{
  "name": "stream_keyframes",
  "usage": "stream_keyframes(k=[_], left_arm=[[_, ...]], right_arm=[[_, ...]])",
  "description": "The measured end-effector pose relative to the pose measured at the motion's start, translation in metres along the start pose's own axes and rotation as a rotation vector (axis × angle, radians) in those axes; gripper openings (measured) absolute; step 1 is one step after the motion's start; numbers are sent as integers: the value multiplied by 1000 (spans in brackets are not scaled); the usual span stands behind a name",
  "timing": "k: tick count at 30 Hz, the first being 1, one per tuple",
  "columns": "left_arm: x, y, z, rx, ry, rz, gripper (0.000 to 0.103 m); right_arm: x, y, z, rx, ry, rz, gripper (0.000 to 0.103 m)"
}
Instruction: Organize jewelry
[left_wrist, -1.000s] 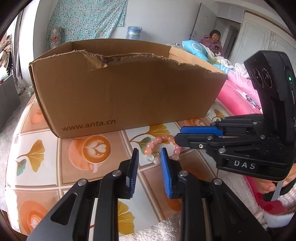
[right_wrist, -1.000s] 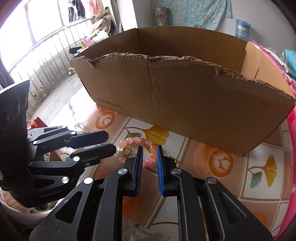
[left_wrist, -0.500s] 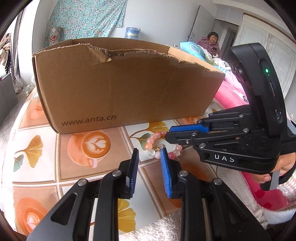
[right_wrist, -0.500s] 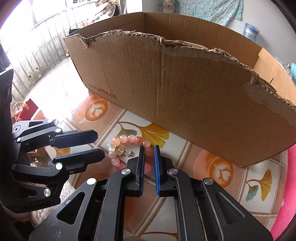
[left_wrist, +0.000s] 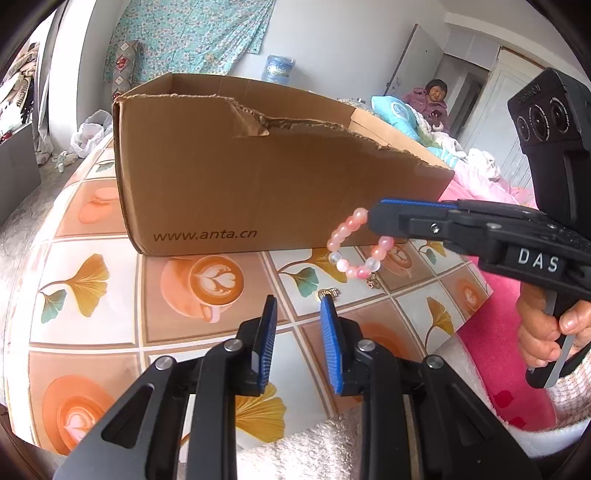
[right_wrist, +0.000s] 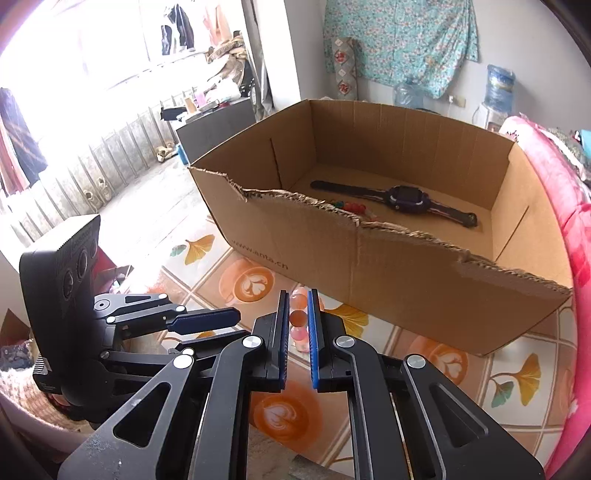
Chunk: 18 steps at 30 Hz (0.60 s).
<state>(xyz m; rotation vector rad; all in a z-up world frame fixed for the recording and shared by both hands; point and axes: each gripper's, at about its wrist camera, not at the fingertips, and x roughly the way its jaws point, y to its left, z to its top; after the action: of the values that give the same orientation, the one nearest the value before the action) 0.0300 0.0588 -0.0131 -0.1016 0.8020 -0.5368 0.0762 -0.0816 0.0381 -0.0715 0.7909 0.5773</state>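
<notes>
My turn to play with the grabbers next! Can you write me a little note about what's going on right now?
Right tool: shut on the pink beaded bracelet, which hangs clear of the patterned tabletop in front of the brown cardboard box.
Left tool: open, holding nothing, low over the tabletop.
A small gold charm lies on the tabletop just ahead of the left tool.
Done: a purple wristwatch and some coloured beads already lie in the box.
Left: put the bracelet in the box, then probably the charm.

cardboard box (left_wrist: 236, 177) sits on patterned table (left_wrist: 85, 332)
</notes>
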Motion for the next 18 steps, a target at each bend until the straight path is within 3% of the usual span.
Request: stream_keyframes(k=[6, 13, 18], left_arm=[[8, -10, 0, 31, 22, -13, 23], [20, -24, 6, 70, 54, 9, 23], [24, -25, 6, 68, 71, 34, 23]], right_arm=[[-25, -37, -13, 76, -12, -79, 8], [-21, -69, -27, 152, -6, -104, 8], [-12, -95, -39, 192, 37, -179, 8]])
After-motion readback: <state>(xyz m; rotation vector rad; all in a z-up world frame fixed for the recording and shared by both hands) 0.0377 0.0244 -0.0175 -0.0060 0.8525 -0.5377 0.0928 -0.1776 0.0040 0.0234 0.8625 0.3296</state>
